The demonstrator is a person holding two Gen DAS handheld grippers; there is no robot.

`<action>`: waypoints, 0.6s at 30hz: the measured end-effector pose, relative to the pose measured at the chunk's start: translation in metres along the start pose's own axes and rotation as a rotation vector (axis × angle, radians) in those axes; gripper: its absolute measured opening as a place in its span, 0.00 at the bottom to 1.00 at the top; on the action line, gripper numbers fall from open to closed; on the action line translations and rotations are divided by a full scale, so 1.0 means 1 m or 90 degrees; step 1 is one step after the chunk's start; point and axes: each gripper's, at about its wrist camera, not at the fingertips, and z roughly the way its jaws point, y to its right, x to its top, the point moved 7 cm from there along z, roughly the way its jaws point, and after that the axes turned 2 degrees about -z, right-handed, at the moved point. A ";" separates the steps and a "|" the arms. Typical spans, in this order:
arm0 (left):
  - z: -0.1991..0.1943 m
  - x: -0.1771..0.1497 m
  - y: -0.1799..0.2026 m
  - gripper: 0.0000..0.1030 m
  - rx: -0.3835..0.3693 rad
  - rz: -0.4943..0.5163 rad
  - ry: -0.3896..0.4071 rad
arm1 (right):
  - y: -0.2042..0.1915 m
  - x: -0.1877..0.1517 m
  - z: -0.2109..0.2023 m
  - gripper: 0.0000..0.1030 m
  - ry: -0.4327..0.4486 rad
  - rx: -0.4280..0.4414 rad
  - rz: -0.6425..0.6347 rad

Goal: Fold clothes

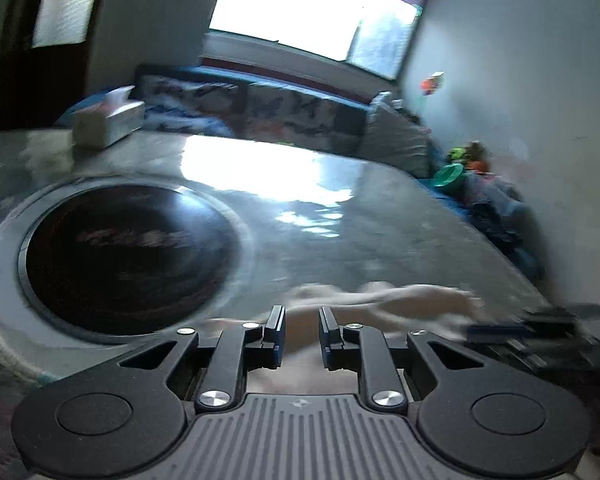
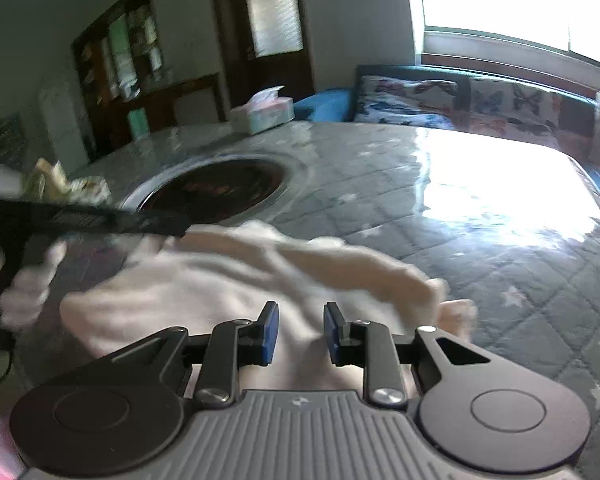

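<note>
1. The pale garment (image 2: 236, 280) lies rumpled on the table (image 2: 480, 240), just beside the dark round inset (image 2: 216, 188) in the tabletop. Both tongs sit low over its near part.
2. The left tongs (image 1: 302, 334) have their jaws apart with cloth showing in the gap; nothing is pinched. The right tongs (image 2: 300, 330) are likewise parted above the cloth, gripping nothing.
3. The pictures fit two stages: coming in to pinch an edge, or having just let one go. Which it is I cannot tell, and both views are smeared by motion.
4. If a pinch is meant, it goes well when each pair takes a single layer at a clear hem or corner, not a bunched ridge, and when the two sides are carried evenly so that the fold line runs straight.
5. The garment looks soft, thick and a little fleecy, cream to faint pink, with rolled folds that probably slump and drag.
6. The table cover is grey, quilted in diamonds with small white stars, under a glossy film that mirrors the window; cloth probably slides easily on it.
7. The round inset is dark and smooth inside a pale ring. A tissue box (image 2: 266, 114) stands at the far edge.
</note>
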 end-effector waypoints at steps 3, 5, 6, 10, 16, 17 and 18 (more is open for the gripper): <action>0.000 -0.010 0.028 0.19 -0.051 0.033 -0.014 | 0.019 0.010 0.003 0.23 0.018 -0.032 0.022; 0.004 -0.020 0.045 0.20 -0.082 0.050 -0.031 | 0.030 0.013 0.009 0.23 0.017 -0.047 0.029; 0.007 -0.025 0.048 0.20 -0.087 0.052 -0.042 | 0.035 0.013 0.013 0.23 0.013 -0.053 0.032; 0.017 -0.045 0.058 0.20 -0.108 0.058 -0.084 | 0.050 0.008 0.027 0.23 -0.012 -0.077 0.042; 0.008 -0.050 0.069 0.24 -0.123 0.084 -0.075 | 0.032 0.026 0.021 0.24 0.001 -0.044 0.004; 0.009 -0.051 0.071 0.24 -0.125 0.085 -0.076 | 0.025 0.029 0.023 0.24 0.000 -0.034 -0.008; 0.009 -0.052 0.072 0.24 -0.128 0.086 -0.077 | 0.020 0.030 0.029 0.24 -0.007 -0.027 -0.018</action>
